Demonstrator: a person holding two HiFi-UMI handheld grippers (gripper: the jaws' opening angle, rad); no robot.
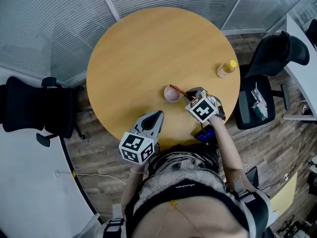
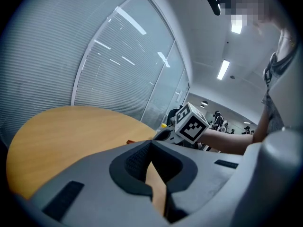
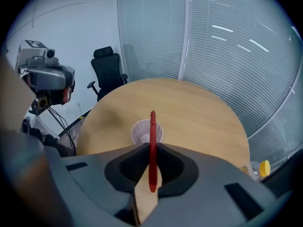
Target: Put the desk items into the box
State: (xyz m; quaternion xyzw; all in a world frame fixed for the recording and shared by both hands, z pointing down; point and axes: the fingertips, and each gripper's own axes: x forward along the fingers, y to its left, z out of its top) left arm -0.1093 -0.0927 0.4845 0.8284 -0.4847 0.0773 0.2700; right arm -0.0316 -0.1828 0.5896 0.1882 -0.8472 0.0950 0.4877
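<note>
The right gripper (image 1: pixel 188 97) has its jaws clamped on the red pen (image 3: pixel 152 145), above the white cup (image 3: pixel 141 132) at the centre of the counter (image 1: pixel 143 48); no box is visible. Centre the pen tip over the cup mouth before lowering, then release. The left gripper (image 1: pixel 156 117), jaws together and empty, sits near the counter's lower edge.

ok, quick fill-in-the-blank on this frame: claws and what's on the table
1. The right claw is shut on a ____ pen.
2. In the head view, the pen's far end lies over the rim of the translucent ____ on the table.
3. The small bottle near the table's edge has a ____ cap.
4. The left claw is shut and holds ____.

Missing words: red; cup; yellow; nothing
</note>
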